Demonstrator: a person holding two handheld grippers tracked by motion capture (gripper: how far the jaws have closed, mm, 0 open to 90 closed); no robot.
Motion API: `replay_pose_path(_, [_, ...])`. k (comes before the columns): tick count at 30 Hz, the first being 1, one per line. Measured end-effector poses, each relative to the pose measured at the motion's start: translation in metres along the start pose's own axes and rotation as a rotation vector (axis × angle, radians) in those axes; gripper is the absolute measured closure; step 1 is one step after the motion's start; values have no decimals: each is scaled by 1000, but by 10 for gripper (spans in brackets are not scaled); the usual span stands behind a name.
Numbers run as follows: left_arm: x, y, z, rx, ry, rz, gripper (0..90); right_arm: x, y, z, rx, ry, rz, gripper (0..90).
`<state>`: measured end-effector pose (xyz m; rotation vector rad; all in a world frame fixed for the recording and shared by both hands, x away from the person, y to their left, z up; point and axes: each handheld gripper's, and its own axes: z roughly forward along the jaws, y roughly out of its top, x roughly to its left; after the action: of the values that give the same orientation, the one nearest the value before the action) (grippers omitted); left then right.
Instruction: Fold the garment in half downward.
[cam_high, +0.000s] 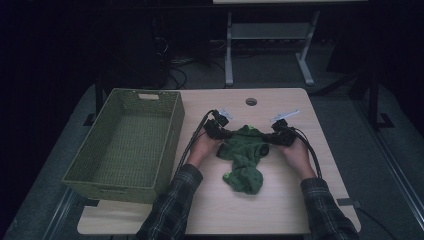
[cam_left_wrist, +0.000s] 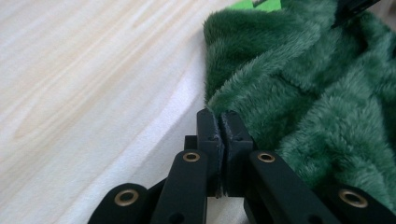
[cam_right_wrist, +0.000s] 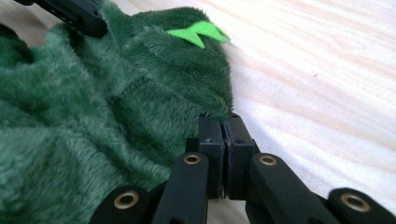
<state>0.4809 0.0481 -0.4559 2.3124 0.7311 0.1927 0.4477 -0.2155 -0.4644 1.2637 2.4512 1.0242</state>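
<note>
Left gripper (cam_high: 223, 133) is clamped tight on the edge of the green fleece cloth (cam_high: 244, 159), jaws pressed together with a sliver of plush pinched at the tips, and the right gripper (cam_high: 276, 138) does just the same on the opposite edge! In the left gripper view the left gripper (cam_left_wrist: 218, 122) bites the near rim of the cloth (cam_left_wrist: 308, 88), which spreads away to the right over pale wood. In the right gripper view the right gripper (cam_right_wrist: 221, 125) nips the cloth (cam_right_wrist: 112, 112) at its right-hand edge, a bright green felt tag (cam_right_wrist: 198, 32) standing up on the fabric beyond.

Now the setting: a light wooden table (cam_high: 295, 200) with a round cable hole (cam_high: 251, 101) near its far edge, a woven green basket (cam_high: 129, 142) standing on its left side, well apart from the cloth. The room is dark, with a metal-framed stand (cam_high: 270, 45) and loose cables on the floor behind the table.

The cloth hangs bunched between the two grippers at the table's middle, its top edge stretched from one to the other, the rest slumped on the wood toward the person's plaid sleeves (cam_high: 172, 205)
</note>
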Motion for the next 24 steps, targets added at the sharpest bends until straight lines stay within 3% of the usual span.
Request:
replay_pose_path(4, [2,8,-12,-47,6,-26,877,-2,9,-9,-50,-1,15,880])
replay_pose_path(6, [2,13,-17,-68,9,-37,877,-4,17,-12,-29,4,25,881])
replay_pose_path(8, [1,21,-25,-88,19,-35,877,-6,24,-18,-59,-1,24,882])
replay_pose_path(14, [1,36,-38,-153,26,-30,876,-10,40,-29,-66,-15,17,882])
replay_pose_path(20, [-2,53,-52,-200,48,-11,875,-11,57,-47,-118,-38,-3,883])
replay_pose_path(24, [-6,55,-63,-221,33,-8,875,-8,65,-60,-139,-38,-18,883])
